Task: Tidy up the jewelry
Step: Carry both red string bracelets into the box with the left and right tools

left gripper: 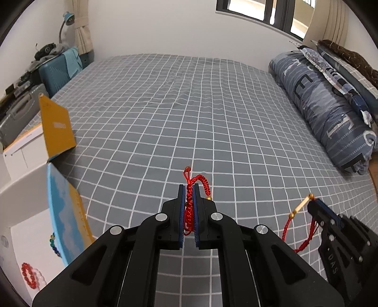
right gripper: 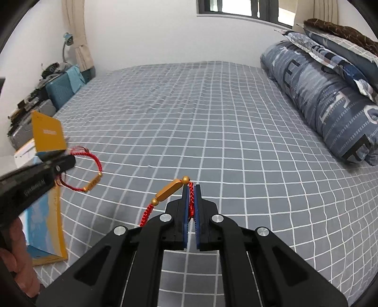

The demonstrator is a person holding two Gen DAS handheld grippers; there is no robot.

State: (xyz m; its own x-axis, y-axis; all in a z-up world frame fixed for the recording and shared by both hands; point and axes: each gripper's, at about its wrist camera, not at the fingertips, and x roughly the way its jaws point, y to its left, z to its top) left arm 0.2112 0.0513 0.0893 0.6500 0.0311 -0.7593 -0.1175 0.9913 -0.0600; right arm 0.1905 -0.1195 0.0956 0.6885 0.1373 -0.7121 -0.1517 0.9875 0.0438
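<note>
Red braided cord bracelet (left gripper: 191,200), bunched, is clamped between the blue pads of the left gripper (left gripper: 189,189), above the grey grid-patterned bedsheet (left gripper: 189,106). Right gripper (right gripper: 191,189) is likewise closed on a second red cord bracelet with a gold tube bead (right gripper: 170,191). At left, an open white box (left gripper: 26,236) holds a red bead bracelet (left gripper: 29,275).

Grey checked bed (left gripper: 189,106), white walls (left gripper: 153,26), window (left gripper: 264,11)

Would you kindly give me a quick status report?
Left tool shut on a red cord bracelet. Right tool shut on another bracelet. Both above the bed; nothing in the way.
</note>
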